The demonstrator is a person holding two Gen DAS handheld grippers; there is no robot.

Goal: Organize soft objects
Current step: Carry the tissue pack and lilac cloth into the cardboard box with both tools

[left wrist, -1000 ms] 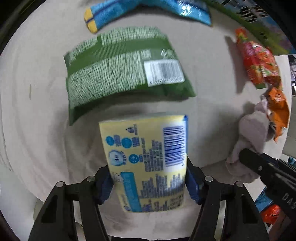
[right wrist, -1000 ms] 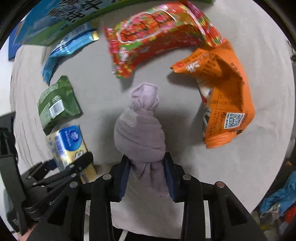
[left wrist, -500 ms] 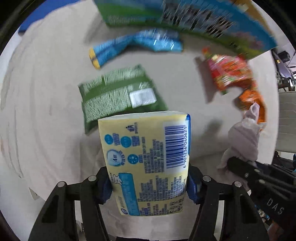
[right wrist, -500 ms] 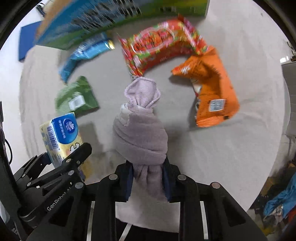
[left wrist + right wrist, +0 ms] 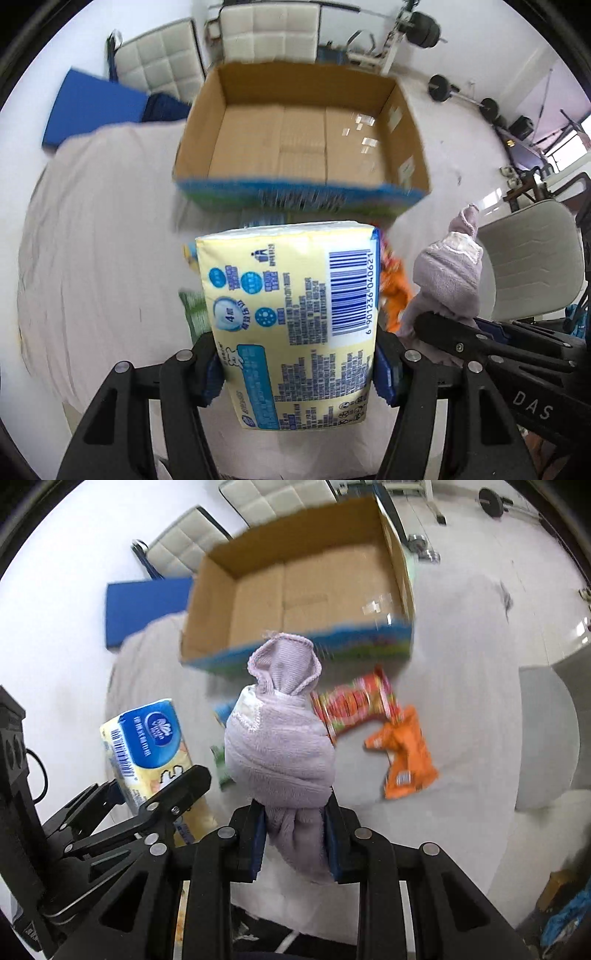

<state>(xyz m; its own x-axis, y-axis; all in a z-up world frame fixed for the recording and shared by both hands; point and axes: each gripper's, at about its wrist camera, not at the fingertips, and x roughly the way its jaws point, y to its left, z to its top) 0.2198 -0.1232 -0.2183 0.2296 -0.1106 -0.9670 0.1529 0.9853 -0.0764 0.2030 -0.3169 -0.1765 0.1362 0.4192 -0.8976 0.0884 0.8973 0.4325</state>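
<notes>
The tissue pack [image 5: 295, 314] was clamped low between the left gripper's [image 5: 301, 367] fingers and the knotted cloth [image 5: 280, 753] by its tail in the right gripper's [image 5: 293, 836] fingers, both held in the air short of the open, empty-looking box [image 5: 303, 136]. The step seemed to be carrying both to the box; each was best taken over the near wall [image 5: 299, 194] before letting go. The snack bags [image 5: 402, 753] remained on the table [image 5: 103, 240] below.
</notes>
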